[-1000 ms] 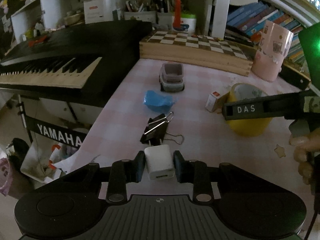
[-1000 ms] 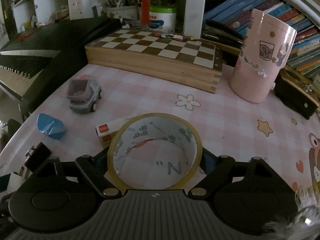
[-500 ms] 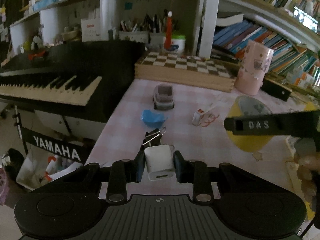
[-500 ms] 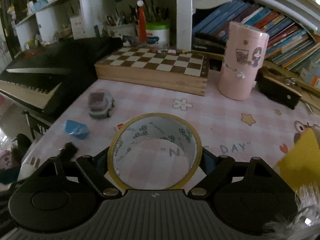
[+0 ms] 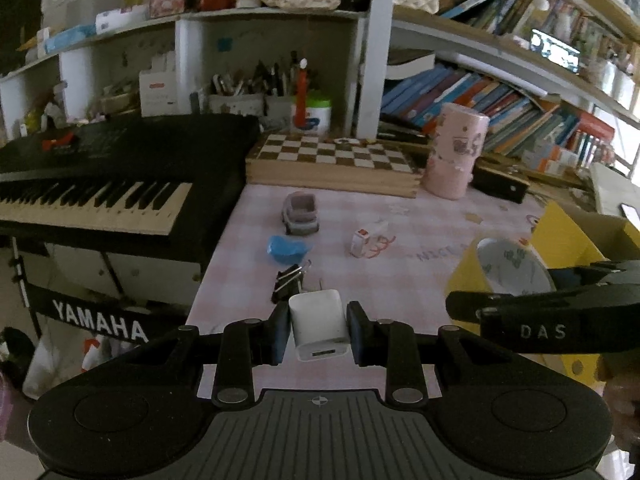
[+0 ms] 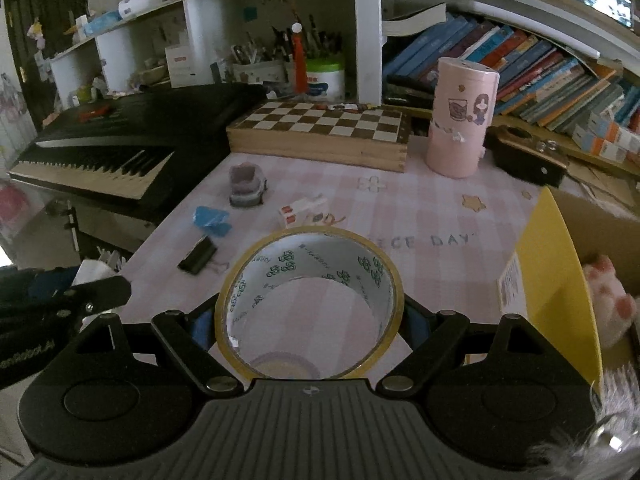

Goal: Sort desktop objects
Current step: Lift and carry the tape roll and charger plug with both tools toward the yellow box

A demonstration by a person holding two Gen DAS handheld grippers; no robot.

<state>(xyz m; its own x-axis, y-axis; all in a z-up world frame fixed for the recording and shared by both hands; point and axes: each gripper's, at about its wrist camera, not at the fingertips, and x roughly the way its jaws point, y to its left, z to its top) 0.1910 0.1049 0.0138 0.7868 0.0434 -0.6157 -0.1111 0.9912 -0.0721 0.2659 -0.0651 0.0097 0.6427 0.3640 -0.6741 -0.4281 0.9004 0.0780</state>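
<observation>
Left gripper [image 5: 318,330] is clamped on a white USB charger block [image 5: 319,330], one pad pressing each side, port face turned toward the camera; the block is held above the near edge of the pink checked tablecloth [image 5: 400,276]. Right gripper [image 6: 308,312] is clamped on a roll of yellow tape [image 6: 308,300], gripped across its outer wall with the open core facing the camera, printed liner visible inside; in the left wrist view the same roll [image 5: 508,268] sits to the right, raised above the cloth beside the yellow cardboard box [image 5: 568,236]. Box stands at the right side of the table; a pink-and-white plush toy [image 6: 608,300] lies inside it. Remaining on the cloth: black binder clip [image 5: 289,282] just ahead of the charger, crumpled blue wrapper [image 5: 289,249] beyond it, small grey toy car [image 5: 301,214] further back, small white box with red end [image 5: 368,238] to the right of the wrapper; all lie apart from one another. Behind them a wooden chessboard case [image 5: 332,164] lies flat against the shelf unit, with a pink cylindrical container [image 5: 456,156] upright just beside its right end. Black Yamaha keyboard [image 5: 100,184] sits to the left of the table. Bookshelf [image 6: 540,80] with leaning books at back right
</observation>
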